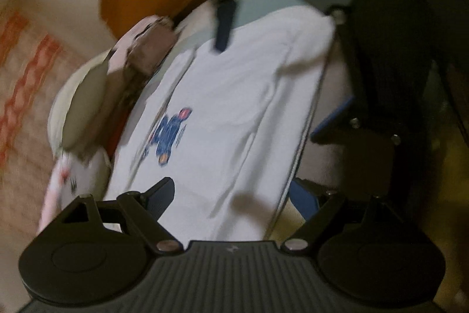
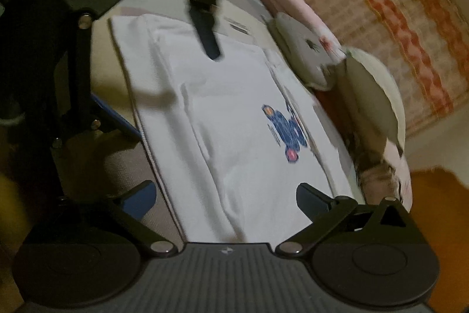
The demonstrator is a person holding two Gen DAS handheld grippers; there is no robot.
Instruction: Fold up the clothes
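Here, blurred white shirt [image 1: 234, 107], both grippers' fingers [image 1: 164, 192] spread, empty — print [image 2: 285, 135] smeared.

Dim, motion blur (fisheye-warped), dark edges

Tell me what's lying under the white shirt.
The white shirt lies flat on a pale surface that shows along its edge. A light blue patch shows past one end. Anything directly beneath the shirt is covered and cannot be seen.
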